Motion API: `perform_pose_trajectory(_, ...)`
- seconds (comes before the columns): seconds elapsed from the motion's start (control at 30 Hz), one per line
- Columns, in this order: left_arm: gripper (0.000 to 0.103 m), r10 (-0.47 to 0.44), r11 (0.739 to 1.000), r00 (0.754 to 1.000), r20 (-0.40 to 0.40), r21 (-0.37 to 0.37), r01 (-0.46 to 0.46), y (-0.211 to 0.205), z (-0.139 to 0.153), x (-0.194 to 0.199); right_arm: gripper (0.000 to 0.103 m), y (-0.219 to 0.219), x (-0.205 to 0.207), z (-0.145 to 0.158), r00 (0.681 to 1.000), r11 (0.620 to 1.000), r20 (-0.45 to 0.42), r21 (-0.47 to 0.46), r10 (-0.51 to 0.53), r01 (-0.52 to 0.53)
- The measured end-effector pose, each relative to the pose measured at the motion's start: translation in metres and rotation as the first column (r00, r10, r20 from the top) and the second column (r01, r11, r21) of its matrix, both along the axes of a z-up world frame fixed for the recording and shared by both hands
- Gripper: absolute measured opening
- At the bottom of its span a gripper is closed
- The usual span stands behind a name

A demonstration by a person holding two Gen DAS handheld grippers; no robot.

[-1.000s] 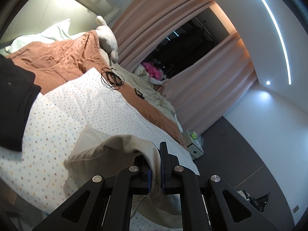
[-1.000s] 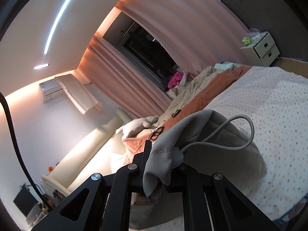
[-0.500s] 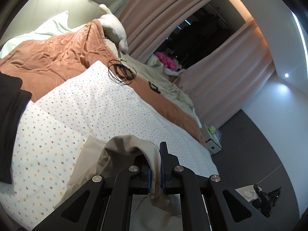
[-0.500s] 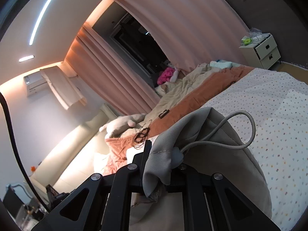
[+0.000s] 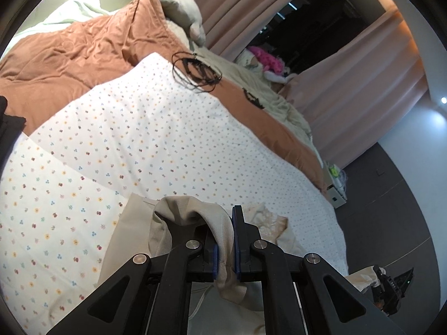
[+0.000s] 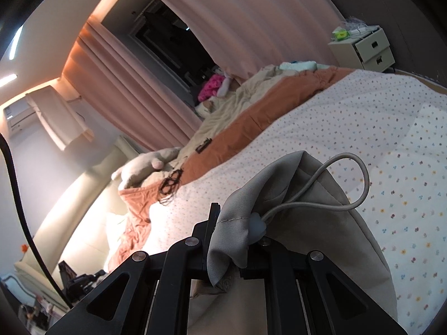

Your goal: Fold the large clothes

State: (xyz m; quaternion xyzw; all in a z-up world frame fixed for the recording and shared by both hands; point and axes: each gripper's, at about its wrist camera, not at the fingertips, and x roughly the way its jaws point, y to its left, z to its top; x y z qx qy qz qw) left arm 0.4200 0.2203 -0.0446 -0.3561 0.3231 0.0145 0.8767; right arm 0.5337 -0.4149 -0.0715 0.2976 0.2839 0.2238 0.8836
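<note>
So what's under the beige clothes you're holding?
The dotted white sheet of the bed lies under the beige garment. Both the left gripper and right gripper pinch it. Whatever lies beneath its spread part is covered.

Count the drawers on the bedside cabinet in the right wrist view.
2. The upper drawer sits directly above the lower drawer, both on the front of the pale bedside cabinet by the curtain. Its bottom edge is hidden behind the bed, so another could be hidden.

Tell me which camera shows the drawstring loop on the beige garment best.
The right wrist view: the drawstring loop arcs clear above the beige garment, running back to the right gripper. The left wrist view shows only bunched garment cloth in the left gripper, no loop.
</note>
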Motion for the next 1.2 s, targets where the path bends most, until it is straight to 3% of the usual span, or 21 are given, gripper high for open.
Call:
perform_pose_trajectory(0.2,0.008,-0.002,1.0,0.997,-0.083,-0.005,0.001,0.002,-0.038,0.034,0.011,0.008,0.027,-0.031,0.998,1.0,-0.066,-0.029,-0.014,0.012)
perform_pose_trajectory(0.27,0.022,-0.007,1.0,0.995,-0.104,-0.011,0.005,0.002,-0.05,0.044,0.014,0.011,0.035,-0.04,0.995,0.997,-0.095,-0.07,-0.042,0.036)
perform_pose_trajectory(0.3,0.029,-0.006,1.0,0.994,-0.111,-0.014,0.005,0.002,-0.055,0.049,0.02,0.013,0.04,-0.045,0.992,0.996,-0.113,-0.075,-0.052,0.044)
perform_pose_trajectory(0.37,0.067,0.005,1.0,0.994,-0.112,-0.021,-0.008,0.005,-0.063,0.054,0.057,0.018,0.048,-0.052,0.989,0.996,-0.139,-0.079,-0.058,0.047)
perform_pose_trajectory(0.4,0.076,0.026,1.0,0.994,-0.109,-0.013,-0.027,0.005,-0.064,0.054,0.087,0.021,0.05,-0.054,0.987,0.993,-0.143,-0.099,-0.07,0.056)
perform_pose_trajectory(0.43,0.086,0.049,0.999,0.993,-0.106,-0.001,-0.05,0.006,-0.065,0.053,0.094,0.024,0.049,-0.054,0.988,0.989,-0.126,-0.123,-0.093,0.077)
perform_pose_trajectory(0.5,0.087,0.07,0.998,0.992,-0.107,0.006,-0.07,0.008,-0.068,0.051,0.094,0.032,0.048,-0.052,0.991,0.985,-0.105,-0.158,-0.08,0.063)
perform_pose_trajectory(0.77,0.087,0.071,0.996,0.988,-0.137,0.068,-0.062,0.006,-0.067,0.024,0.093,0.063,0.039,-0.062,0.985,0.974,-0.173,-0.221,-0.001,-0.038)
perform_pose_trajectory(0.93,0.087,0.081,0.994,0.986,-0.145,0.085,-0.069,0.005,-0.064,-0.003,0.077,0.101,0.025,-0.058,0.977,0.944,-0.196,-0.301,0.081,-0.138)
perform_pose_trajectory(1.2,0.083,0.12,0.99,0.979,-0.165,0.088,-0.107,0.01,-0.07,-0.05,0.068,0.17,0.007,-0.058,0.955,0.892,-0.233,-0.37,0.183,-0.261)
